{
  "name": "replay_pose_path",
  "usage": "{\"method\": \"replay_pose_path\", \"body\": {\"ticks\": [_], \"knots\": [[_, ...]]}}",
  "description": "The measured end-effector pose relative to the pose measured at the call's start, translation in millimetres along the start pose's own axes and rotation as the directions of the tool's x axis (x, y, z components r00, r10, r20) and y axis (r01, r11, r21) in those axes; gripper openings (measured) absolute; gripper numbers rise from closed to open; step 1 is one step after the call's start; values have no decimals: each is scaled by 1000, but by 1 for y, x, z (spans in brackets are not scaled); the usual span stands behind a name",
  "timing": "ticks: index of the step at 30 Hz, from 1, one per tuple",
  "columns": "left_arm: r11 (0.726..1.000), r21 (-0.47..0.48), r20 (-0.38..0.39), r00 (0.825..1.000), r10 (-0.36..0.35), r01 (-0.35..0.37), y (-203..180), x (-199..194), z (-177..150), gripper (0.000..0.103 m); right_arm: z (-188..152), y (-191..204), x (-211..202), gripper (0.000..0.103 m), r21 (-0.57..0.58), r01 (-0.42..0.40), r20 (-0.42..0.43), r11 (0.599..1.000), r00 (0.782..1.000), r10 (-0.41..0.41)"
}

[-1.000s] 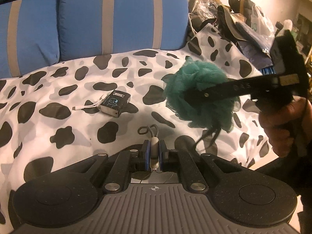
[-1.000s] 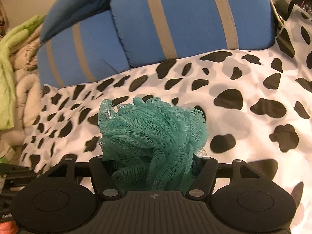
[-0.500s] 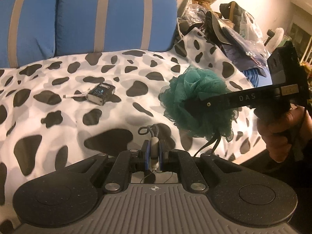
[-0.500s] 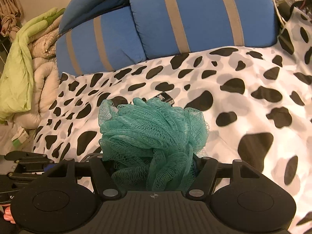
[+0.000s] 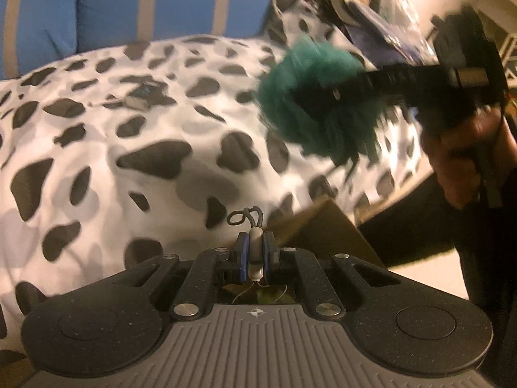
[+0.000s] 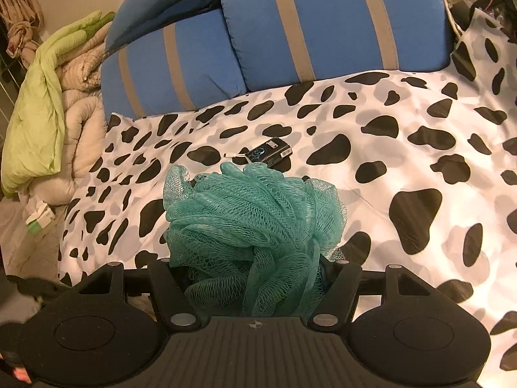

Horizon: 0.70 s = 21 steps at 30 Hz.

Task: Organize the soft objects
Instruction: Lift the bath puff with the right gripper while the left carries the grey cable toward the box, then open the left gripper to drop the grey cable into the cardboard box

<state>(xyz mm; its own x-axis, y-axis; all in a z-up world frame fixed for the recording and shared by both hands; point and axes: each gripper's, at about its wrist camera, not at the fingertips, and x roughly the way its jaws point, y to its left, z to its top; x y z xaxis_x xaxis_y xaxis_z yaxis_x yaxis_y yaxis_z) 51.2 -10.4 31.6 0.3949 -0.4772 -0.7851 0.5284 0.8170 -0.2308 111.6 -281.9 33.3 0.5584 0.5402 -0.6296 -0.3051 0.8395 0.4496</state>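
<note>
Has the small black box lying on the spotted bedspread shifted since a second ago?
Cannot tell. The small black box still lies on the same stretch of spotted bedspread below the blue striped cushions; only the cameras moved.

A teal mesh bath sponge, bunched into a ruffled ball, is held clear above the cow-print bedspread, near its front edge. A small grey object with a dark cord loop sits pinched upright, its identity unclear.

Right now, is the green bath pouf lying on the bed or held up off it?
Held up. The right claw is shut on the green bath pouf, and the left wrist view shows it hanging clear above the spotted bedspread.
</note>
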Motion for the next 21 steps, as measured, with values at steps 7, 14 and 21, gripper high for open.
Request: {"method": "replay_pose_path", "body": {"ticks": [7, 14, 21], "knots": [[999, 39, -87, 996, -20, 23, -20, 5, -22, 10, -7, 6, -11, 68, -6, -4, 13, 1000, 1000, 4], [998, 66, -213, 977, 8, 6, -29, 22, -38, 10, -16, 13, -21, 68, -10, -12, 18, 1000, 1000, 12], [998, 55, -396, 916, 59, -41, -21, 48, -53, 10, -26, 20, -28, 68, -25, -13, 7, 1000, 1000, 13]]}}
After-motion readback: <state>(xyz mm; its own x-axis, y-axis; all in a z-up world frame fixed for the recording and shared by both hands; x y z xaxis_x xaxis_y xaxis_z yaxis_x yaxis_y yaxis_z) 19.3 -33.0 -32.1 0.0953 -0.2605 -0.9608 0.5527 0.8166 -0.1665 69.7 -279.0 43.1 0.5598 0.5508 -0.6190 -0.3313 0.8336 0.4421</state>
